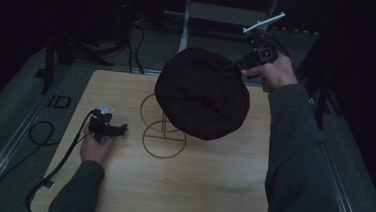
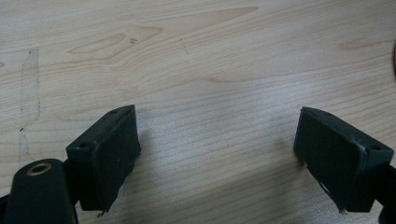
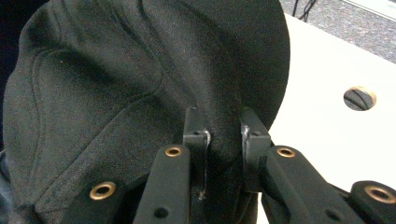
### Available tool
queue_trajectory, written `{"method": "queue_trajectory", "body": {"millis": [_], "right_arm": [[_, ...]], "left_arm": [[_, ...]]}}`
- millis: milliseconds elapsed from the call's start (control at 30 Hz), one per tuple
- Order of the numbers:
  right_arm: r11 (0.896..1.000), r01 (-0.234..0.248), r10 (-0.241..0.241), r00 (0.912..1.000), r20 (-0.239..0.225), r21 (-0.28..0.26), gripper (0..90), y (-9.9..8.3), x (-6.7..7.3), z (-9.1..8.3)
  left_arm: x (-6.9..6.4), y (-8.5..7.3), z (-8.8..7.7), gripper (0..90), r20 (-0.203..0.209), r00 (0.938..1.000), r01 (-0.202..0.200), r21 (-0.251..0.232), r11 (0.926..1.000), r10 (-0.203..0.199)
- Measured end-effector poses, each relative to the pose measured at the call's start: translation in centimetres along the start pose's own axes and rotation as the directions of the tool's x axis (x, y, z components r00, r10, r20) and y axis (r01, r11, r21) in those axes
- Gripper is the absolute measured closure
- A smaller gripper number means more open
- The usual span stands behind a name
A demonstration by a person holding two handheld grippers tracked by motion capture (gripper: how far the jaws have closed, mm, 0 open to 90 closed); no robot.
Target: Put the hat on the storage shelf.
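Fig.: black hat (image 1: pixel 202 93) held up over wire stand (image 1: pixel 164 129).
My right gripper (image 3: pixel 223 140) pinches hat fabric betw. jaws; left gripper (image 2: pixel 217 156) wide apart, low over table (image 2: pixel 210 60).

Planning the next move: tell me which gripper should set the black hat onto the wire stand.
Right. The right gripper is already shut on the black hat, holding it just above the wire stand. The left gripper is open and empty, low over the wooden table beside the stand.
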State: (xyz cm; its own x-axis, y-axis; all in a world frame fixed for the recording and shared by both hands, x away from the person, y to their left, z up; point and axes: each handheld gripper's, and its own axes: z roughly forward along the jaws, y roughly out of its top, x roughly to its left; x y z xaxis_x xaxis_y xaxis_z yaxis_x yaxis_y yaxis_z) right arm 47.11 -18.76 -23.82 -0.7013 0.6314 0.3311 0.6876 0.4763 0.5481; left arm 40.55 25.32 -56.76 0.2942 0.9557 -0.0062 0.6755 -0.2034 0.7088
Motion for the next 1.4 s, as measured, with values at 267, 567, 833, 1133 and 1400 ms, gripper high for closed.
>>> {"method": "queue_trajectory", "body": {"millis": [267,567,833,1133,1400], "right_arm": [[1.0,0.012,-0.012,0.9999,-0.001,0.013,77.5,1.4,1.2,1.3],[0.999,0.036,-0.036,0.9993,-0.013,0.022,77.4,2.5,2.5,2.9],[0.999,0.04,-0.039,0.999,-0.023,0.027,77.3,3.2,3.2,3.9],[0.997,0.046,-0.045,0.9988,-0.018,0.056,77.1,3.5,3.8,5.4],[0.995,0.042,-0.042,0.9991,-0.004,0.087,76.8,4.0,4.1,7.5]], "left_arm": [[0.0,0.0,0.0,13.8,0.0,1.0,0.0,-0.001,1.0,0.0],[0.0,0.0,0.0,13.8,-0.001,1.0,0.0,-0.002,1.0,0.0],[0.0,0.0,0.0,13.8,-0.001,1.0,0.001,-0.003,1.0,-0.001],[0.0,0.0,0.0,13.8,-0.001,1.0,0.0,-0.002,1.0,0.0],[0.0,0.0,0.0,13.8,0.0,1.0,0.0,0.0,1.0,0.0]]}}
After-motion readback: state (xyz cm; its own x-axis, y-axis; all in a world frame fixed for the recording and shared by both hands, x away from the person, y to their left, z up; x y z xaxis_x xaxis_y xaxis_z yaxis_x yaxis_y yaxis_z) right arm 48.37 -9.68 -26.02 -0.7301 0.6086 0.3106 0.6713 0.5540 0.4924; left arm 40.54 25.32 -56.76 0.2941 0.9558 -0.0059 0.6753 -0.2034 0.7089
